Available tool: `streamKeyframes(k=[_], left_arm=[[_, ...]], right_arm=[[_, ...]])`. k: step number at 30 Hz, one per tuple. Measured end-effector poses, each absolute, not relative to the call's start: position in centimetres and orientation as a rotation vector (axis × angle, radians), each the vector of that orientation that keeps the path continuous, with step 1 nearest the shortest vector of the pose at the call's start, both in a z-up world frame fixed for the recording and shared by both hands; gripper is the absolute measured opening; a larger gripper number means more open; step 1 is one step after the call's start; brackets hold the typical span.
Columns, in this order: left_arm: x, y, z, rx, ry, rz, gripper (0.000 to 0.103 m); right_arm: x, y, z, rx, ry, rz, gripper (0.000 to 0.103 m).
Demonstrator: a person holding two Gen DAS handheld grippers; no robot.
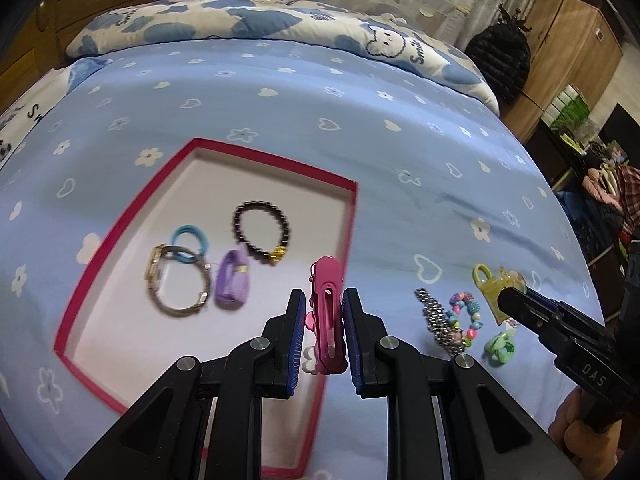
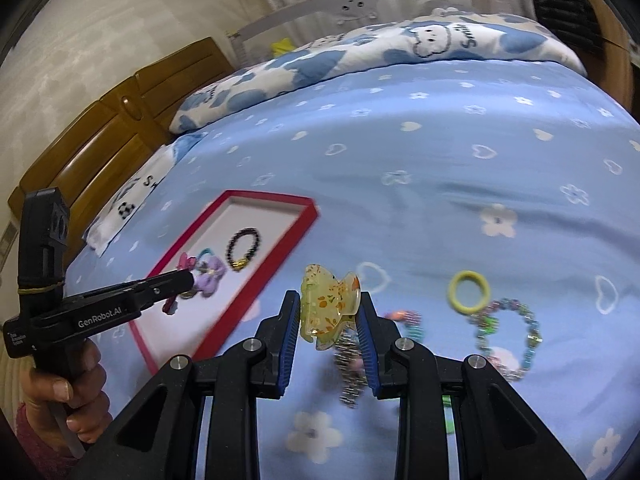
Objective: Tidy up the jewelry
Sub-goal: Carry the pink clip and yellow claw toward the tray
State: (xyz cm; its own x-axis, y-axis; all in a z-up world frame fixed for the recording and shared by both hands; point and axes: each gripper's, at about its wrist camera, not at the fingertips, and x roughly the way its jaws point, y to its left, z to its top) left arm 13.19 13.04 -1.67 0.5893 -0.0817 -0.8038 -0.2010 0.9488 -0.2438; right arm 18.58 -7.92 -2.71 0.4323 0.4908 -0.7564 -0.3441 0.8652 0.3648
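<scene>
My left gripper (image 1: 324, 320) is shut on a pink hair clip (image 1: 328, 320) and holds it over the right rim of the red-edged tray (image 1: 120, 240). In the tray lie a black bead bracelet (image 1: 260, 232), a blue hair tie (image 1: 190, 244), a watch (image 1: 176, 288) and a purple scrunchie (image 1: 232, 284). My right gripper (image 2: 330, 320) is shut on a yellow claw clip (image 2: 330, 304) above the bed sheet. It also shows in the left wrist view (image 1: 508, 300). The tray (image 2: 292, 232) is to its left.
On the blue sheet (image 1: 360, 120) lie a silver chain bracelet (image 1: 436, 316), a colourful bead bracelet (image 1: 466, 316), a green clip (image 1: 500, 348) and a yellow hair tie (image 2: 469, 292). A folded quilt (image 1: 240, 20) lies at the bed's far end. A wooden headboard (image 2: 100, 140) stands left.
</scene>
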Motion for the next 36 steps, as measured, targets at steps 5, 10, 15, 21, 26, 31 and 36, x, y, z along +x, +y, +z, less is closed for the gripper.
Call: streamKeyframes(k=[5,10,15,21,26,31,36], left_arm=[[11.8,14.9,-1.5,-0.346,0.935,0.105,0.018],[10.6,16.8,-1.4,-0.356,0.926,0.142,0.018],[9.5,18.8,-1.7,-0.372,0.924,0.192,0.018],[9.2,20.6,-2.4,-0.397,0.933,0.232,0.018],[10.0,21.4,-3.6,-0.399,0.959,0.25,0.018],[10.7,22.1,-4.7,-0.394,0.983,0.262,0.018],[11.3,22.5,-5.7,-0.386,0.998,0.276,0.018]], right_arm=[[18.4,-4.8,-2.1,0.144,0.991,0.587,0.028],[18.2,-1.8,-2.0,0.127,0.991,0.643,0.028],[18.0,1.0,-2.0,0.108,0.993,0.696,0.028],[18.0,3.8,-2.9,0.1,1.019,0.736,0.028],[18.1,5.9,-4.3,0.094,1.055,0.754,0.028],[18.0,7.5,-5.4,0.071,1.08,0.77,0.028],[18.4,8.5,-6.6,0.05,1.113,0.775,0.028]])
